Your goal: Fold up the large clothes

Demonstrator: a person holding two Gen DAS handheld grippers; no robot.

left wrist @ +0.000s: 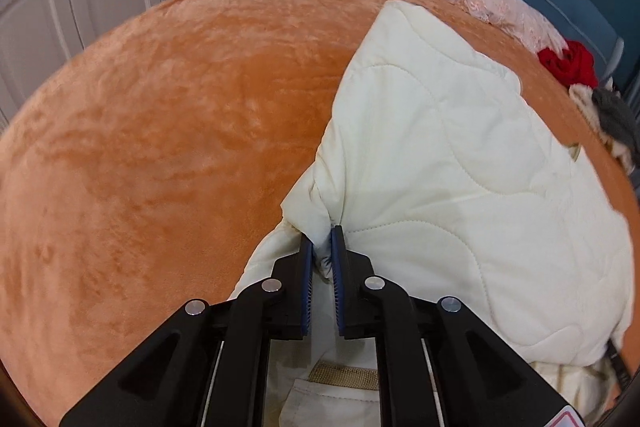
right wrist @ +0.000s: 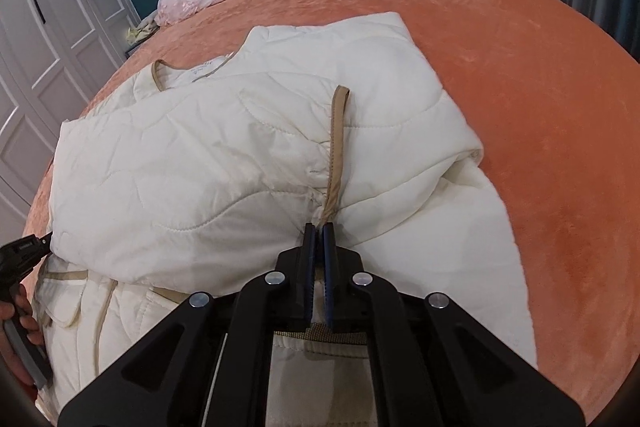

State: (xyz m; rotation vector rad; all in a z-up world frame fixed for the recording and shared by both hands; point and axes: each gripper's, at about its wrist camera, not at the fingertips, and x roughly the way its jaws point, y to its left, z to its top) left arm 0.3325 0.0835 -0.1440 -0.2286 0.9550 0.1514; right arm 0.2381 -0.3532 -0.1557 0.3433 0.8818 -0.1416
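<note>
Across the orange bedspread a cream quilted jacket is lying partly folded, its far half doubled over the near half. At its left edge the left gripper is pinching a bunched fold of cream fabric, while the right gripper is clamping the tan trim strip at the jacket's middle.
</note>
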